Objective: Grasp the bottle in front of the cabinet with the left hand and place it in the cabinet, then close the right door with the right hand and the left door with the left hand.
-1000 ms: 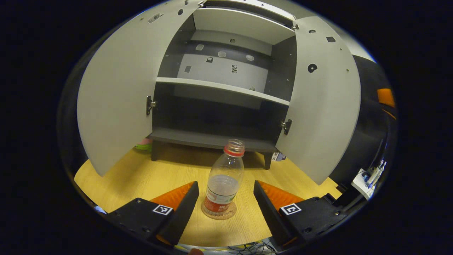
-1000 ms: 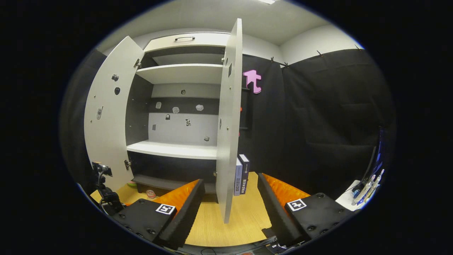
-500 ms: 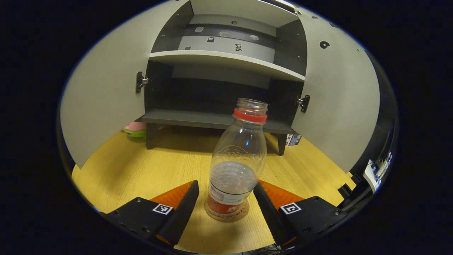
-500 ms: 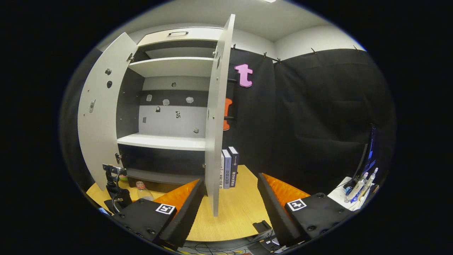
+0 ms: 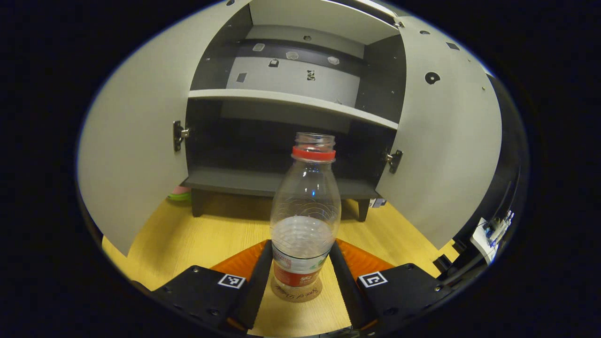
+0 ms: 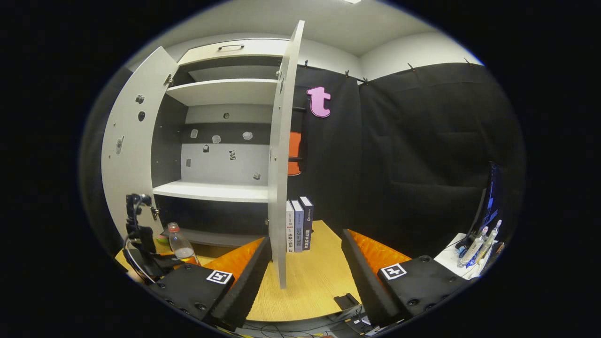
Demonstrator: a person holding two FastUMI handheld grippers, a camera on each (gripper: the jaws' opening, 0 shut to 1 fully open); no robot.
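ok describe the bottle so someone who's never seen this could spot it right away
Find the tall open cabinet on the wooden table. In front of its bottom shelf stands a clear plastic bottle on a round coaster, between the left gripper fingers. It has a red neck ring, no cap, and a red label.

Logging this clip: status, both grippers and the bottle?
Left gripper shut on bottle, bottle upright on coaster. Right gripper open, idle by right door. Both doors open, path clear.
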